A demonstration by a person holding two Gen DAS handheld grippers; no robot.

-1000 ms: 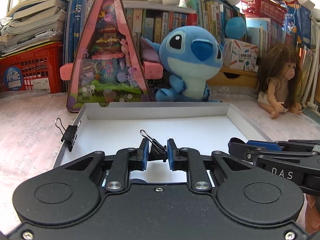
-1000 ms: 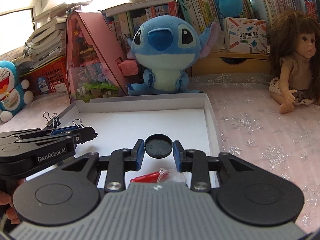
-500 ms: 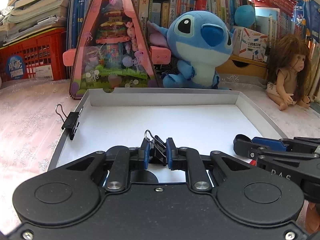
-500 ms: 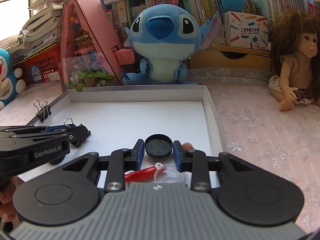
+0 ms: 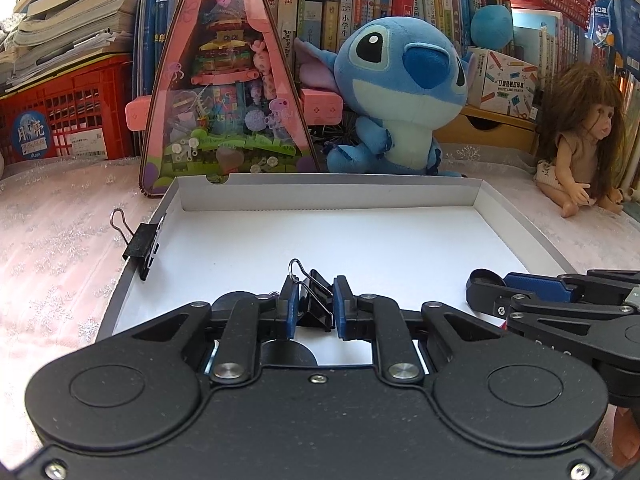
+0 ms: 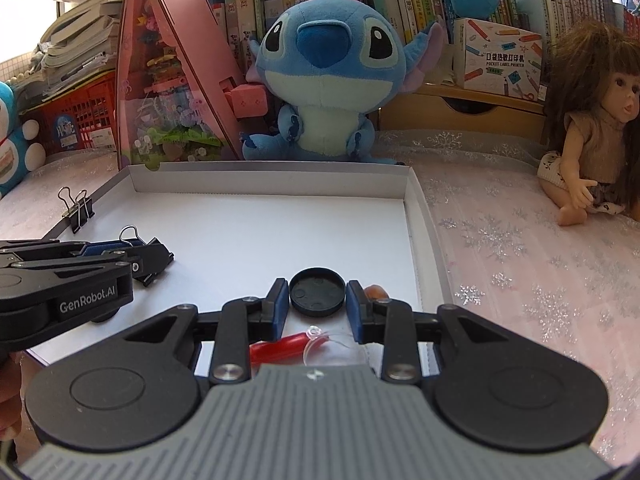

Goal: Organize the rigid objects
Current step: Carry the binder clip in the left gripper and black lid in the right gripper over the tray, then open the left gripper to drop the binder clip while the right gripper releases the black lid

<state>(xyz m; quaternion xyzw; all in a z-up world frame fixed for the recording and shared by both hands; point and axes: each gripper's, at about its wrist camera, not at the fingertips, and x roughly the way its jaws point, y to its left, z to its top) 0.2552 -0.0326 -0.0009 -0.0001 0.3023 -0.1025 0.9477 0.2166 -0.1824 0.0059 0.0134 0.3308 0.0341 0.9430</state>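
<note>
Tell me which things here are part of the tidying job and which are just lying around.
Part of the job:
left gripper, shut on a binder clip
right gripper, gripping a black round lid
white tray
second binder clip on the tray's left wall
red-handled clear piece

Lying about:
blue plush toy
doll
pink triangular toy box
books
red crate
</note>
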